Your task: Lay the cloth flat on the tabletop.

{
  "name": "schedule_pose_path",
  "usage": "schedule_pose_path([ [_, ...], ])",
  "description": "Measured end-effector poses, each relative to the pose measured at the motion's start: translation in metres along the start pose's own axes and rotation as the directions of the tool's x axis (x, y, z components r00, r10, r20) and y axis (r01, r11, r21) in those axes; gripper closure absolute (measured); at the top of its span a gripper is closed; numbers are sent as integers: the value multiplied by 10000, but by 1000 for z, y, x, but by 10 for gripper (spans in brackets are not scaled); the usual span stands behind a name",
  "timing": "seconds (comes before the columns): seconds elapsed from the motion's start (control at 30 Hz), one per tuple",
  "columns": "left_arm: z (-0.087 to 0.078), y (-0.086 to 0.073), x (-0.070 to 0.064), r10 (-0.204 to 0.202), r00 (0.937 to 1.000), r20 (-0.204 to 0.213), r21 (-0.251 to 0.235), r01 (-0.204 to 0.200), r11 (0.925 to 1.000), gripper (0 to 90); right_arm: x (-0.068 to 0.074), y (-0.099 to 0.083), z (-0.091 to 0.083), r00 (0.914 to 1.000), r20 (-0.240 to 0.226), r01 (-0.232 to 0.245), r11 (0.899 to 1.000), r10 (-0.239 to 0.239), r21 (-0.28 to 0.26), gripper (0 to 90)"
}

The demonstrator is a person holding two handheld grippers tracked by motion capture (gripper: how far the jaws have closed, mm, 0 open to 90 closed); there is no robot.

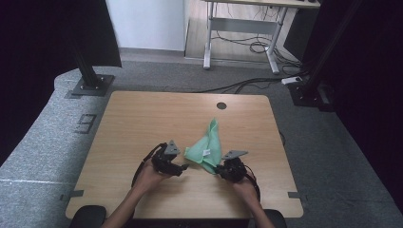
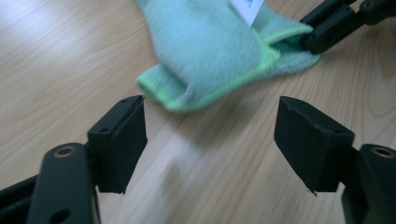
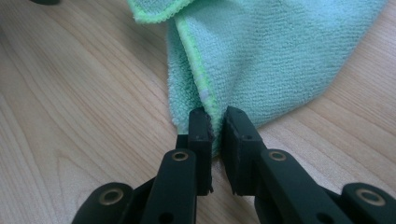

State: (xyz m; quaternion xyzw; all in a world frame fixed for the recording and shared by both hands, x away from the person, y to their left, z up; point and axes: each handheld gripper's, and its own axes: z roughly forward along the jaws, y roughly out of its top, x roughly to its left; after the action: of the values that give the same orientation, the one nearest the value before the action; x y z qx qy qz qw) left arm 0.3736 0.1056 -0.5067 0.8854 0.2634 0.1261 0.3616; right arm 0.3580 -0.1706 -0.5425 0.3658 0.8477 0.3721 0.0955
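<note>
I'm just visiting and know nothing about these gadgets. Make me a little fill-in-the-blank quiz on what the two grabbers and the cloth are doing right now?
1. The cloth lying on the wooden table is ____ in colour.
2. The right gripper has its jaws ____ on a corner of the cloth.
3. The left gripper has its jaws ____, with nothing between them.
4. A small ____ label is sewn to the cloth.

Missing words: green; shut; open; white

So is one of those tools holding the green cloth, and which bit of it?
Yes. The right tool is shut on a corner of the green cloth, pinching its edge. The left tool is open and holds nothing.
</note>
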Motion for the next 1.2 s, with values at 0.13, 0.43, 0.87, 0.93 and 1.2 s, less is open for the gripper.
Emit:
schedule_pose_path([
  [0.13, 14, 7, 1, 206, 9998, 16, 232, -207, 9995, 328, 0, 0, 0, 10000, -7, -49, 10000, 49, 6, 805],
  [0.43, 21, 8, 11, -315, 9992, -247, -49, 314, 9995, 795, -1, -1, -1, 9999, 55, -88, 9999, 88, 70, 799],
  [0.87, -24, 0, 31, -1216, 9914, -487, -257, 1205, 9924, 809, -13, -1, -14, 9966, 744, -344, 9992, 359, -211, 791],
  [0.93, -21, -14, 34, -1478, 9879, -467, 108, 1484, 9889, 787, -15, -2, -13, 9961, 805, -341, 9993, 350, -126, 785],
  [1.2, -12, -43, 46, -2031, 9738, -1026, 711, 2108, 9749, 451, -13, -1, -12, 9951, 952, -280, 9996, 277, 21, 652],
])
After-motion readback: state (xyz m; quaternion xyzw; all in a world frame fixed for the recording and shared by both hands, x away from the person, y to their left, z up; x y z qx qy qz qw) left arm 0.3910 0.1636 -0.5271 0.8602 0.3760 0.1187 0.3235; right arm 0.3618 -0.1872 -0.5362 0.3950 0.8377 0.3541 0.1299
